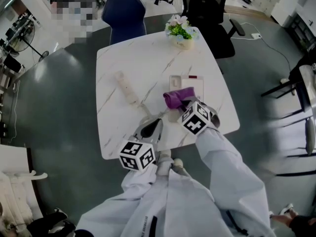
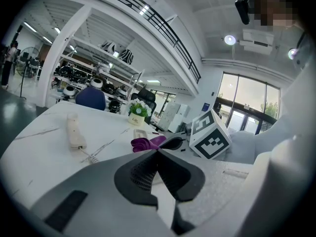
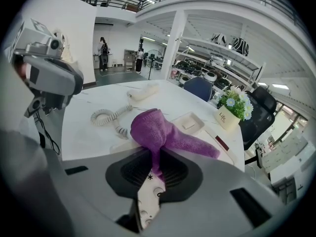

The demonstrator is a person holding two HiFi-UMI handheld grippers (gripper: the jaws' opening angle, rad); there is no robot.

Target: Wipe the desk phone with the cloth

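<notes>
The cream desk phone base (image 1: 178,81) lies on the white marble table (image 1: 123,58), its handset (image 1: 126,88) off the cradle to the left on a coiled cord (image 3: 105,116). My right gripper (image 3: 154,154) is shut on a purple cloth (image 3: 157,130), which hangs bunched over the phone base (image 3: 189,123); keypad keys show under the jaws. In the head view the right gripper (image 1: 184,105) and the cloth (image 1: 177,97) are at the base's near end. My left gripper (image 2: 157,152) is shut and empty, above the near table edge, left of the right one.
A small flower pot (image 1: 181,33) stands at the table's far edge. A blue chair (image 1: 123,14) and a black office chair (image 1: 210,23) stand behind the table. Grey floor surrounds it, with chair legs at the right.
</notes>
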